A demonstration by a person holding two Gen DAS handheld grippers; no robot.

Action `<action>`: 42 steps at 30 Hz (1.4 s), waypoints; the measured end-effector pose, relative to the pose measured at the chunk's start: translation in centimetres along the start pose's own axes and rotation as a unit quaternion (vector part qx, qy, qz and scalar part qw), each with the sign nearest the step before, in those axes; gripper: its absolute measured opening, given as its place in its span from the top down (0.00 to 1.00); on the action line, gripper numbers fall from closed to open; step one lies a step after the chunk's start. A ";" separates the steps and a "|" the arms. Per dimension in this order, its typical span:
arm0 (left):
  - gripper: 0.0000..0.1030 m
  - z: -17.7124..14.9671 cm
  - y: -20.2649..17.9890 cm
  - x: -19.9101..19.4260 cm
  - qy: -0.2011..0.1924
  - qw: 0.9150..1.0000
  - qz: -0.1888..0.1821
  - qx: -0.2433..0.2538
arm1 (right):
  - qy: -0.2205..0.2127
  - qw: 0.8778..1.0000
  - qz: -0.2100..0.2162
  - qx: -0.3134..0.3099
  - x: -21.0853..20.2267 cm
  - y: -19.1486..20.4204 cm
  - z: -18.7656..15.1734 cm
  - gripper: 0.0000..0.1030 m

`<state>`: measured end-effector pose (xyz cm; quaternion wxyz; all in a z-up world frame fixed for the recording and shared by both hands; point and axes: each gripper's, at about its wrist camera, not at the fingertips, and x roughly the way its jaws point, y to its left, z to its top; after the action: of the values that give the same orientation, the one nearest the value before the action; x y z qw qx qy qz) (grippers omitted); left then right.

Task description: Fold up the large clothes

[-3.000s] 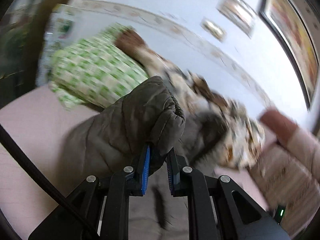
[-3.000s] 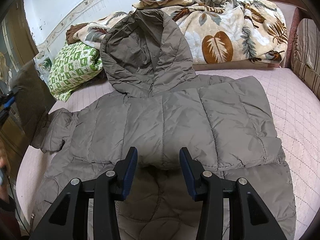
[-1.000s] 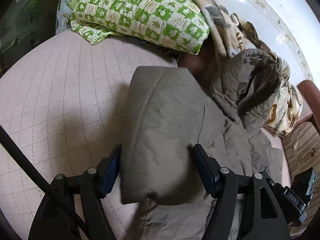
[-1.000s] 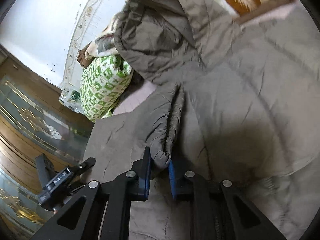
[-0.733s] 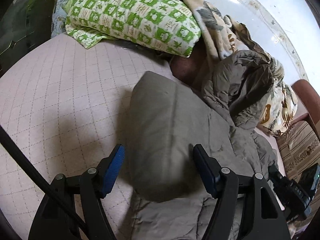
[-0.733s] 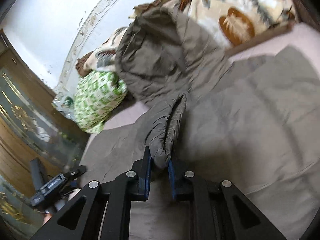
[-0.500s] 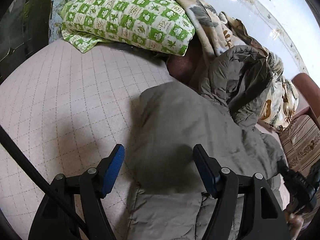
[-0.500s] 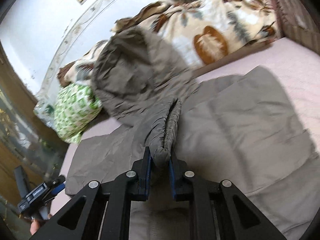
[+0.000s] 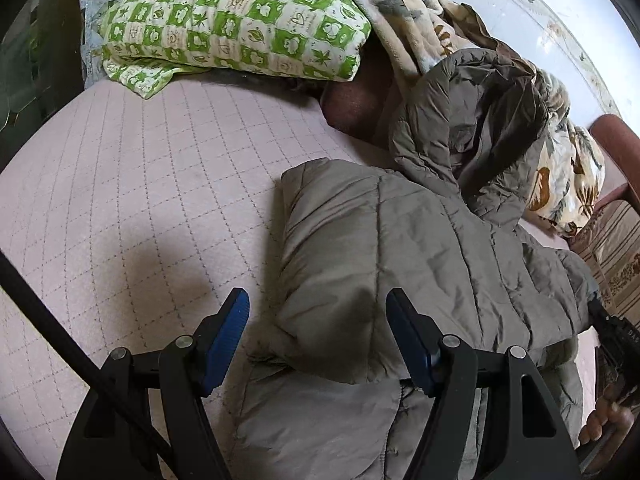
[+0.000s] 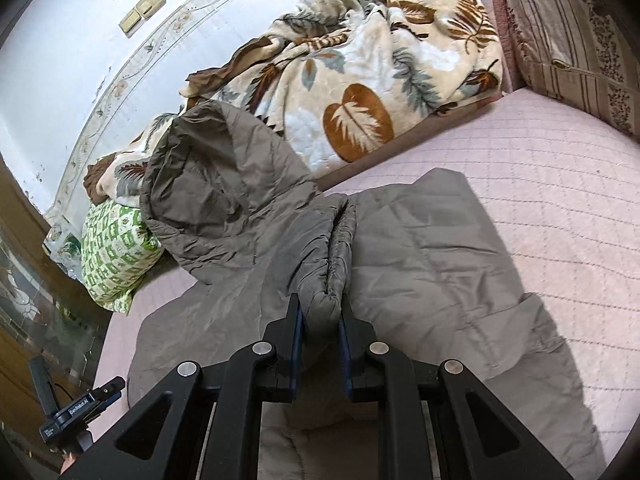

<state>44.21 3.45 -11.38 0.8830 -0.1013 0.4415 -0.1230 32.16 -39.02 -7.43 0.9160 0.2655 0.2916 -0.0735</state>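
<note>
Jaws of the right gripper (image 10: 320,330) pinch a sleeve (image 10: 326,252); jaws of the left gripper (image 9: 318,338) stand wide, empty, over the folded edge of the jacket (image 9: 400,248).

Quilted, puffy grey jacket lies across the pink stitched mattress (image 9: 132,184), hood (image 10: 216,184) toward the far edge against a leaf-print plush blanket (image 10: 360,80). Green checked pillow (image 9: 240,24) sits at the far left corner. Jacket's lower hem is cut off behind both grippers; its underside is hidden.
</note>
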 end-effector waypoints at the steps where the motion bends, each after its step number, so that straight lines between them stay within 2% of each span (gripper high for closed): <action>1: 0.32 0.0 -0.1 0.1 0.002 1.000 0.000 0.000 | 0.002 1.000 -0.004 -0.001 0.0 -0.2 0.0 0.84; 10: 0.32 -0.9 -0.3 2.5 0.041 0.998 0.044 0.017 | 0.046 0.998 -0.041 0.006 2.3 -1.9 -1.3 0.84; 18: 0.26 -1.3 -0.8 3.4 0.048 0.994 0.084 0.048 | 0.080 0.994 -0.074 0.006 3.9 -2.5 -2.3 0.83; 23: 0.26 -1.2 -0.6 3.4 0.051 0.994 0.089 0.046 | 0.085 0.993 -0.078 0.009 3.8 -2.7 -2.2 0.79; 26: 0.26 -0.9 -0.8 2.3 0.037 0.994 0.092 0.041 | 0.086 0.994 -0.072 0.015 3.2 -2.6 -1.9 0.76; 29: 0.26 -0.3 -1.7 0.2 -0.006 0.995 0.089 0.044 | 0.069 0.995 -0.074 0.013 1.9 -2.1 -1.4 0.75; 34: 0.26 -0.2 -4.0 -2.3 -0.067 0.992 0.085 0.066 | -0.005 0.995 -0.096 -0.042 -0.9 0.2 -0.7 0.75; 36: 0.26 -0.5 -5.0 -2.3 -0.071 0.991 0.082 0.080 | -0.030 0.992 -0.106 -0.065 -1.7 1.2 -0.6 0.75; 38: 0.26 -1.0 -6.2 -1.8 -0.067 0.990 0.083 0.098 | -0.035 0.992 -0.094 -0.082 -1.7 1.9 -0.6 0.75; 42: 0.26 -1.8 -8.1 -0.2 -0.052 0.987 0.090 0.123 | -0.005 0.992 -0.076 -0.097 0.0 2.4 -1.1 0.75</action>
<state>41.67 -4.34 -9.96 0.9181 0.0420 0.3835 -0.0906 32.28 -36.39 -7.16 0.9306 0.1526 0.3121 -0.1155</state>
